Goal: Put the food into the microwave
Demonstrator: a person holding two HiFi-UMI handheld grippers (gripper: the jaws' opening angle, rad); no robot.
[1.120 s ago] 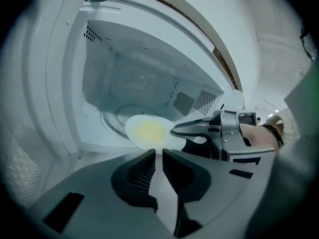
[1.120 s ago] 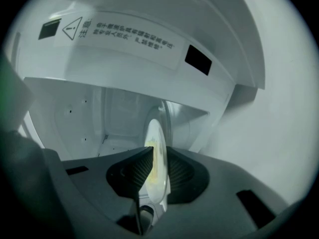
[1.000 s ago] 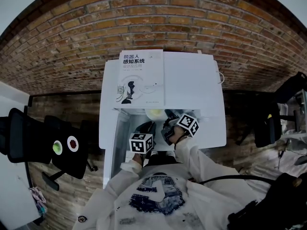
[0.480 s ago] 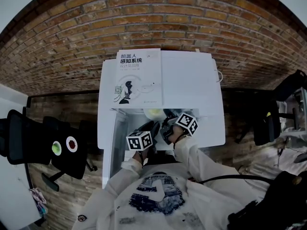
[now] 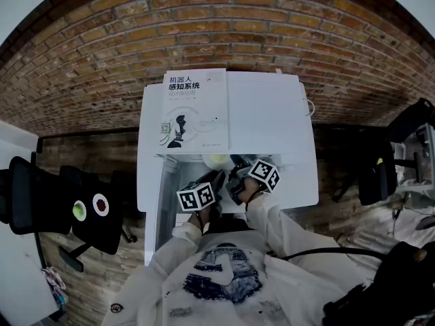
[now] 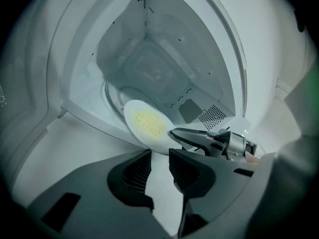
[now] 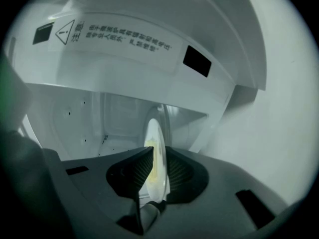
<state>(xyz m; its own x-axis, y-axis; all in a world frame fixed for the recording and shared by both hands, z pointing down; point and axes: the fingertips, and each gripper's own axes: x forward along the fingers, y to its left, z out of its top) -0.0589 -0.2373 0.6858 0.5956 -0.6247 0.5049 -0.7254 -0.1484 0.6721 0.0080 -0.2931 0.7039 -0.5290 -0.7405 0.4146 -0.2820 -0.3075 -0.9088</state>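
Observation:
A white plate of yellow food (image 6: 144, 126) hangs tilted at the mouth of the white microwave (image 5: 272, 114). My right gripper (image 7: 158, 169) is shut on the plate's rim, which shows edge-on between its pads. In the left gripper view, the right gripper's fingers (image 6: 197, 135) clamp the plate's right side. My left gripper (image 6: 159, 167) sits just below the plate; its jaws have just been opening and now stand open with nothing between them. From the head view, both grippers are at the cavity opening, left (image 5: 216, 179) and right (image 5: 235, 180), with the plate (image 5: 219, 161) ahead.
A book (image 5: 194, 111) lies on top of the microwave. The microwave door (image 5: 153, 202) stands swung open to the left. The glass turntable (image 6: 117, 96) sits inside the cavity. Black office chairs stand at the left (image 5: 81, 209) and right (image 5: 394, 161). A brick wall lies behind.
The left gripper's marker cube has rolled and shifted slightly left and up. The right gripper and the plate have kept still.

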